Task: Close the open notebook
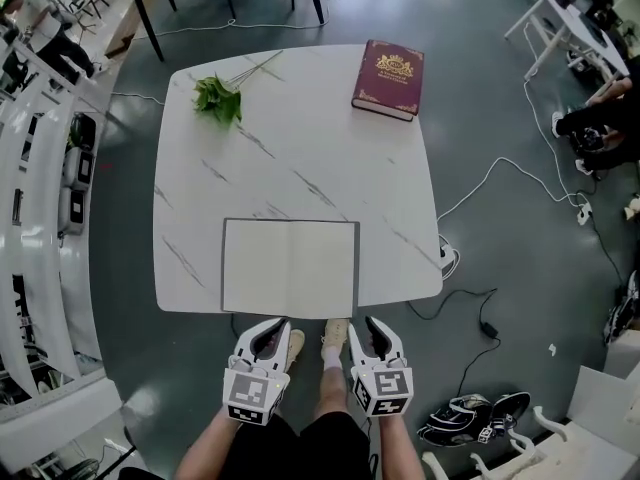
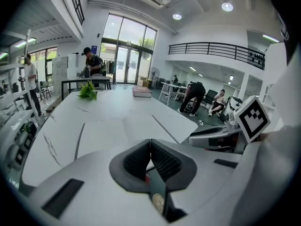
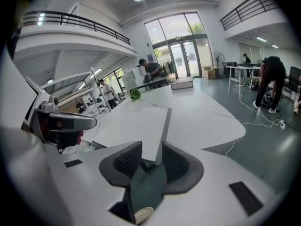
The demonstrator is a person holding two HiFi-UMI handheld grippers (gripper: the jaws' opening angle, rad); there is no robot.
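White, grey-veined marble tabletop [image 1: 300,138] carries an open grey-covered notebook with blank pages [image 1: 289,267], lying flat at the middle of its near edge. A maroon hardcover book with gold crest [image 1: 388,78] sits well apart, by the far right corner. A green leafy sprig [image 1: 218,98] lies by the far left corner. Just off the near edge, above the person's legs, the left hand-held gripper [image 1: 270,330] has its jaws pressed together. The right hand-held gripper [image 1: 372,330] has its jaws spread and empty, lined up with the notebook's right edge. White cables [image 1: 480,193] trail across the grey floor to the right.
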